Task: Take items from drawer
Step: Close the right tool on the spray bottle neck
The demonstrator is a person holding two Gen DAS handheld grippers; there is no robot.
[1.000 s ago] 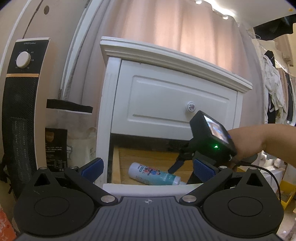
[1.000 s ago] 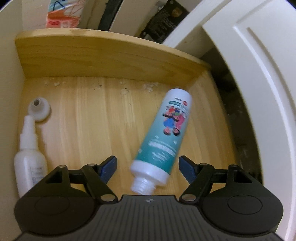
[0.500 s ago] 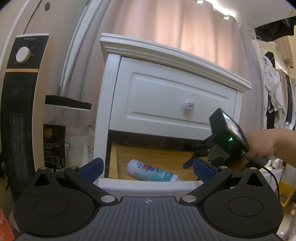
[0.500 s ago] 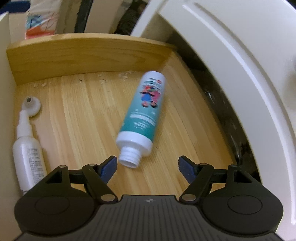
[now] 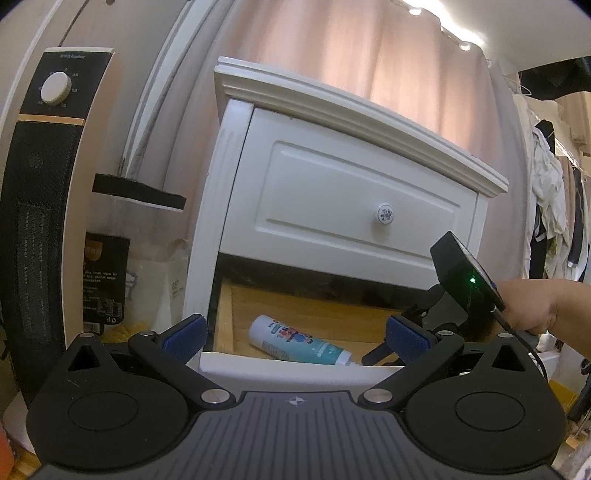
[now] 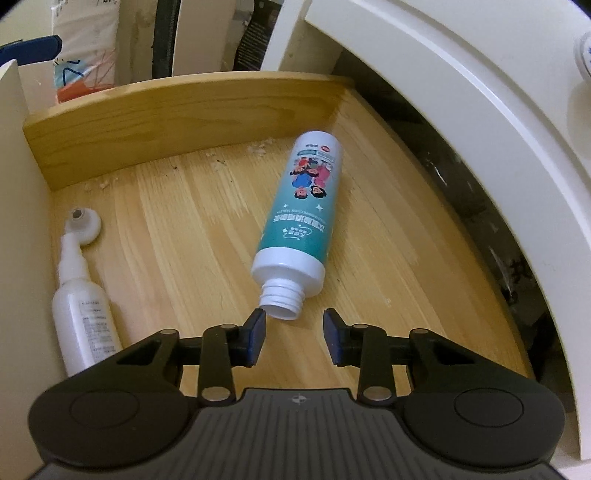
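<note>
Jaws narrowed; teal bottle neck just ahead, untouched.

I saw a white nightstand standing before a pink curtain, which glowed under small ceiling lights. To its left stood a tall black and beige heater with a round dial, and clothes hung at the far right.
</note>
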